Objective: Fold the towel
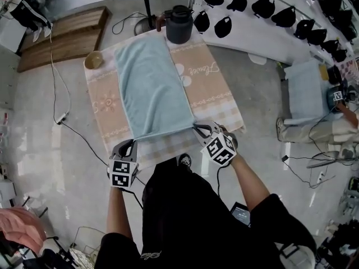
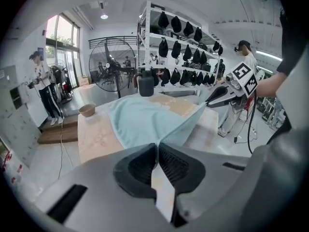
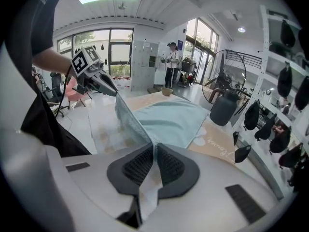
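A light blue towel point(image 1: 151, 83) lies lengthwise on a table point(image 1: 219, 102) covered with a peach and white checked cloth. Its near edge is lifted off the table and stretched between my two grippers. My left gripper point(image 1: 132, 143) is shut on the near left corner, and the towel point(image 2: 145, 122) runs out from between its pads. My right gripper point(image 1: 197, 128) is shut on the near right corner; the towel point(image 3: 169, 122) fans away from its pads, and the left gripper point(image 3: 104, 83) shows at the far end of the raised edge. The right gripper point(image 2: 219, 95) also shows in the left gripper view.
A dark jug point(image 1: 179, 24) stands at the table's far end just beyond the towel, and a small bowl point(image 1: 93, 59) sits at the far left corner. A shelf of black caps point(image 1: 269, 10) runs along the right. Cables point(image 1: 67, 116) lie on the floor left of the table.
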`<state>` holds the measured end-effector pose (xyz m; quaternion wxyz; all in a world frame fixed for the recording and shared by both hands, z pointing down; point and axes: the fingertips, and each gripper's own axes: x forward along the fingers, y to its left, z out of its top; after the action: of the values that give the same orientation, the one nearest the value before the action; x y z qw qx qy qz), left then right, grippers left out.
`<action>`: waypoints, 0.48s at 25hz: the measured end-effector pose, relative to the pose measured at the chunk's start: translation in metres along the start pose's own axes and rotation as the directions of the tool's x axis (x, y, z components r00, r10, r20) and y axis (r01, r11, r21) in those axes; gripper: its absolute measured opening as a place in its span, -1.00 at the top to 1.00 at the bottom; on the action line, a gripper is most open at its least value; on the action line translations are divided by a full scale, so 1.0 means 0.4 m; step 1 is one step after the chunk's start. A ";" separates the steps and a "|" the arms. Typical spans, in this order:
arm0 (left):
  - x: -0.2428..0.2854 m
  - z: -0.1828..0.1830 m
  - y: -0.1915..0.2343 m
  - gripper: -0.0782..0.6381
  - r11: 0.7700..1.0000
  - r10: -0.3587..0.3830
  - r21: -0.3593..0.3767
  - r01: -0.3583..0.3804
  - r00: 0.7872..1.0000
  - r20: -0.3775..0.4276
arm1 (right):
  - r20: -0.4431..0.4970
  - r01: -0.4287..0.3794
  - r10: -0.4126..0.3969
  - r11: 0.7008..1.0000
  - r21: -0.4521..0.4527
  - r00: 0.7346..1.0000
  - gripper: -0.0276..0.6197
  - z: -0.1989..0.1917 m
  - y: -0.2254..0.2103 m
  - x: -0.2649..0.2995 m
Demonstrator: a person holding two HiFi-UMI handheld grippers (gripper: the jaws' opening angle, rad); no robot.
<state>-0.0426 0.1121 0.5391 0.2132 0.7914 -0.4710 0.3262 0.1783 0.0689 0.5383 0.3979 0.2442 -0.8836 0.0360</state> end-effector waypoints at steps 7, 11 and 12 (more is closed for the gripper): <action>0.020 0.140 0.108 0.70 1.000 0.008 -0.003 -0.008 0.996 0.094 | 0.029 0.084 -0.086 0.995 0.049 0.996 0.83 0.117 -0.111 0.020; 0.042 0.196 0.162 0.70 1.000 0.008 0.014 -0.009 0.993 0.122 | 0.032 0.115 -0.117 0.992 0.058 0.993 0.83 0.164 -0.156 0.038; 0.048 0.208 0.178 0.70 1.000 0.005 0.011 -0.007 0.992 0.127 | 0.033 0.124 -0.126 0.990 0.061 0.991 0.83 0.176 -0.169 0.045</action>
<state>-0.0727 0.0137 0.4969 0.1773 0.8103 -0.4841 0.2788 0.1509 -0.0160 0.4945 0.3758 0.3112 -0.8723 0.0324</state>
